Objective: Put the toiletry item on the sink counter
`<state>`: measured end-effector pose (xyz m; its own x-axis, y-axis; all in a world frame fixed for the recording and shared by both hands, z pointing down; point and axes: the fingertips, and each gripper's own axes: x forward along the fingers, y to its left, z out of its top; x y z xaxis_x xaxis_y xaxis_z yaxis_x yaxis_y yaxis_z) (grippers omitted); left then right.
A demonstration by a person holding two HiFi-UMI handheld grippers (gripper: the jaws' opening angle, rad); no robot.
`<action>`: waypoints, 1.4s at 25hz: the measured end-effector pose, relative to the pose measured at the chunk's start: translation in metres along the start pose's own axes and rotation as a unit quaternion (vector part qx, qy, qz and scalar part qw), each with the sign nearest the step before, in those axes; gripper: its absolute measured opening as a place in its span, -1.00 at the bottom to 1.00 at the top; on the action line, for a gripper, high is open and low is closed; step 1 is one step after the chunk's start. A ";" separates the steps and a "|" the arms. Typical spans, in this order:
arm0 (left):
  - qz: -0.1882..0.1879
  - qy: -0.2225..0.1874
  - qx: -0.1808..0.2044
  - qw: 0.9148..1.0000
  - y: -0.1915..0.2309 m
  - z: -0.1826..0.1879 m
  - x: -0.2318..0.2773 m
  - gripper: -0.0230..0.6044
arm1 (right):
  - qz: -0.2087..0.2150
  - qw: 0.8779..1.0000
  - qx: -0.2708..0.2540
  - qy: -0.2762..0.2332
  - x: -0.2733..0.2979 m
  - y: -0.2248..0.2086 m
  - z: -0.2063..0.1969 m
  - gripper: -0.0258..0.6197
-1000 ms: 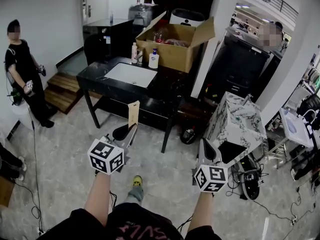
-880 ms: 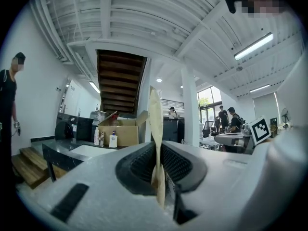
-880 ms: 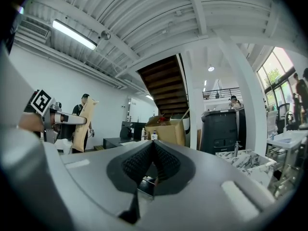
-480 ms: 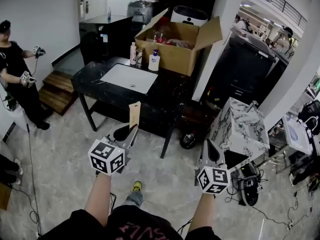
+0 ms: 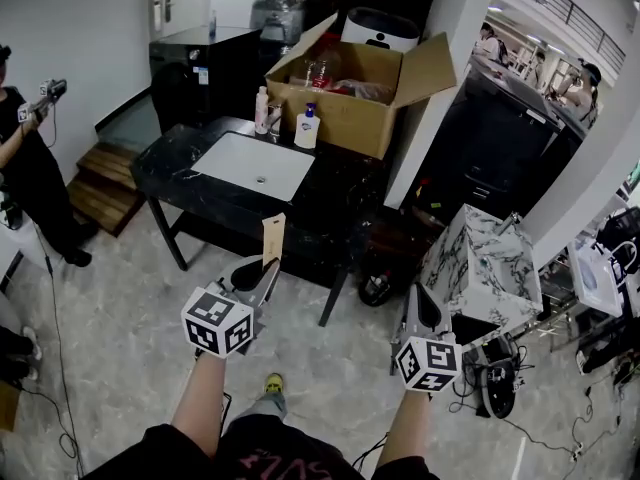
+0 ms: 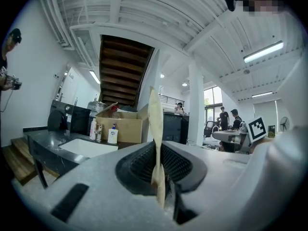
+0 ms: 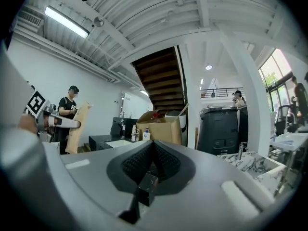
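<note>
Left gripper (image 5: pixel 266 264) pinches a packet (image 5: pixel 271 236), perhaps cardboard, broadside from head view.

Both arms are stuck out in front, held low and well apart: left forearm (image 5: pixel 200 408) and right forearm (image 5: pixel 405 433), both bare. The left gripper (image 5: pixel 262 268) has its jaws clamped on a thin flat tan packet (image 5: pixel 272 236) that stands upright out of them. The right gripper (image 5: pixel 414 296) has its jaws pressed together with nothing in them.

Tan packet (image 5: pixel 271 238) in left gripper (image 5: pixel 264 268)
</note>
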<state>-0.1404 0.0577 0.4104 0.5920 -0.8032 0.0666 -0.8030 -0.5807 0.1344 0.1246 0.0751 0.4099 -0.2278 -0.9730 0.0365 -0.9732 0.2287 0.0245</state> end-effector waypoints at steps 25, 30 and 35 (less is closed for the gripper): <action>-0.047 0.013 -0.015 0.999 0.114 0.027 0.138 -0.84 | -0.035 0.999 -0.005 0.011 0.159 -0.011 0.016 -0.89; -0.049 0.012 -0.012 0.999 0.121 0.031 0.154 -0.84 | -0.028 1.000 -0.012 0.006 0.179 -0.011 0.020 -0.89; -0.052 0.019 -0.012 0.998 0.127 0.031 0.181 -0.84 | -0.030 1.000 -0.002 0.010 0.201 -0.024 0.014 -0.89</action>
<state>-0.1378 -0.1657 0.4091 0.6747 -0.7327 0.0891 -0.7353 -0.6568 0.1671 0.1016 -0.1266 0.4026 -0.1686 -0.9842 0.0538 -0.9848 0.1704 0.0321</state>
